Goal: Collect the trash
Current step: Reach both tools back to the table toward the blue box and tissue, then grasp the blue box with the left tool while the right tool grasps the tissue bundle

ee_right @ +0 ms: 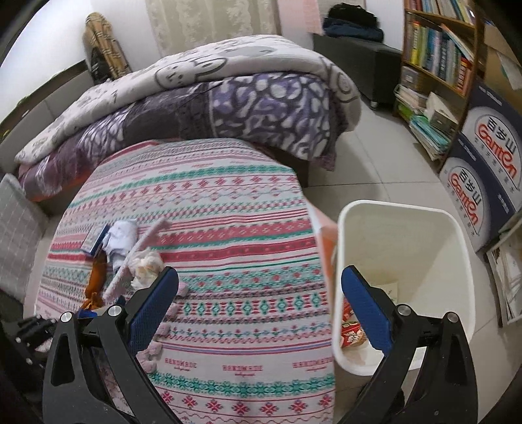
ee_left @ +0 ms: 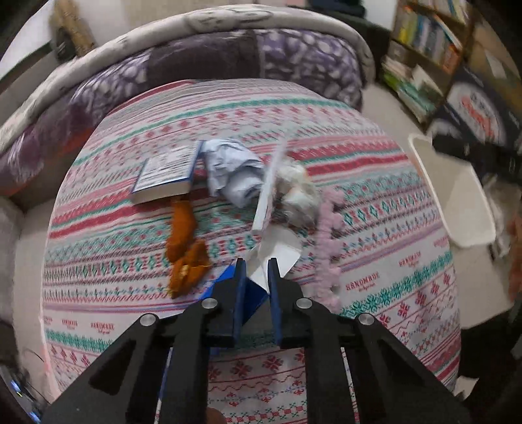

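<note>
both views are evenly lit by soft indoor light, with no hard shadows on the patterned bedspread [ee_right: 235,208]. the left wrist view is smeared by motion blur, worst at the right edge of the frame, where the bookshelf [ee_left: 424,55] and the white bin [ee_left: 456,195] streak (print on the spines is unreadable there). the right wrist view is sharp by comparison; the logo on the cardboard box [ee_right: 489,156] at the right reads clearly. fisheye distortion bows the bed into a dome in both, and black vignette fills the corners. pale glare washes the curtain [ee_right: 212,22] at the top.
</note>
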A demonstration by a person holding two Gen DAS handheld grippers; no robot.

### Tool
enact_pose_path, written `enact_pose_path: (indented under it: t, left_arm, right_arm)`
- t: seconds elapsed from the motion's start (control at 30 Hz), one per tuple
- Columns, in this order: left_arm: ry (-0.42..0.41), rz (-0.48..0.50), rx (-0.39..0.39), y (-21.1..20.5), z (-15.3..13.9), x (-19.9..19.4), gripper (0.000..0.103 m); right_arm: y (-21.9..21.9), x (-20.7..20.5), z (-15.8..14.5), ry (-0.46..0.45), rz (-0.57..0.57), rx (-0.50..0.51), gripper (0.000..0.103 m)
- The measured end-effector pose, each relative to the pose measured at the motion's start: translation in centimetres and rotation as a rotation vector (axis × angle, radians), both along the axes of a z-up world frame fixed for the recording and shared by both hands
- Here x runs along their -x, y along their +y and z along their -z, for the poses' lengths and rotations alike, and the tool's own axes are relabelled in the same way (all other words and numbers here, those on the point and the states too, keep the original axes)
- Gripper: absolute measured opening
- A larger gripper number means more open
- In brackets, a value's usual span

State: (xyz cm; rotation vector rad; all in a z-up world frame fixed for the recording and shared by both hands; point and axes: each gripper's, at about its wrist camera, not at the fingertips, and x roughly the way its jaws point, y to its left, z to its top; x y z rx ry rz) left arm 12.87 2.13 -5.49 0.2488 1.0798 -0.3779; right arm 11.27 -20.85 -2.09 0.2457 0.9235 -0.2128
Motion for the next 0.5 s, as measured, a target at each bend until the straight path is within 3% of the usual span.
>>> enact_pose_path:
  t: [0.3, 0.5]
  left_arm:
    - [-0.056, -0.102, 0.164, 3.3, -3.7, 1.1, 0.011]
    - [-0.087, -0.247, 0.29, 6.8, -6.0, 0.8, 0.005]
  right_arm:
    - [3.3, -1.6, 1.3, 0.019, -0.086, -0.032, 0.096]
    - [6.5, -2.7, 2.6, 0.036, -0.167, -0.03, 0.095]
